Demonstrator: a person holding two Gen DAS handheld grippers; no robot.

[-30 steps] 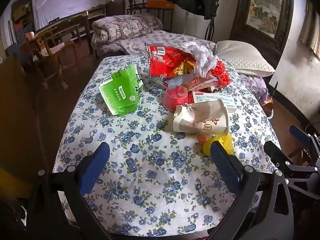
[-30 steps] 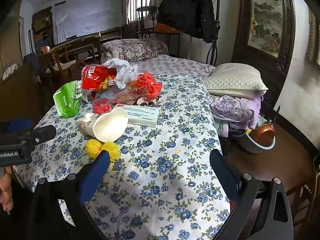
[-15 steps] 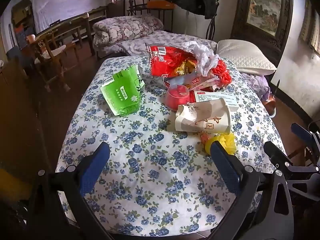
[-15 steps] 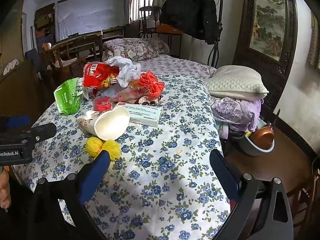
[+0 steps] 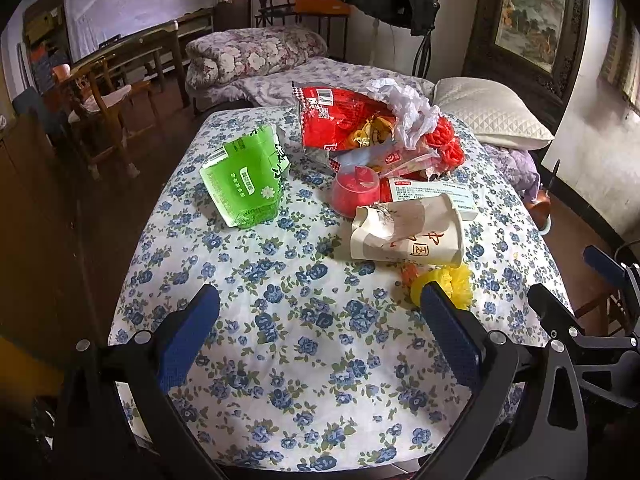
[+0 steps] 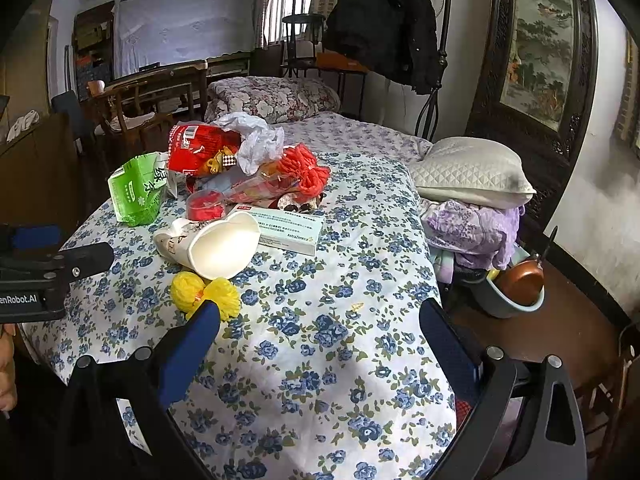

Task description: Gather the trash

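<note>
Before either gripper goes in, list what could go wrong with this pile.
1. The paper cup lies on its side, mouth open; a squeeze may crush it or roll it onto the yellow pompoms.
2. The red snack bag, white plastic and red netting overlap, so pulling one may drag the others.
3. The soft floral quilt could snag a fingertip.

- The left gripper point(image 5: 320, 336) has its two blue-padded fingers point(image 5: 188, 336) spread wide, with nothing between them.
- The right gripper point(image 6: 320, 344) is likewise spread wide and holds nothing.
- The two grippers sit side by side at about the same height.
- Part of a hand point(image 6: 7, 364) shows at the left edge of the right wrist view, under the left gripper.
</note>
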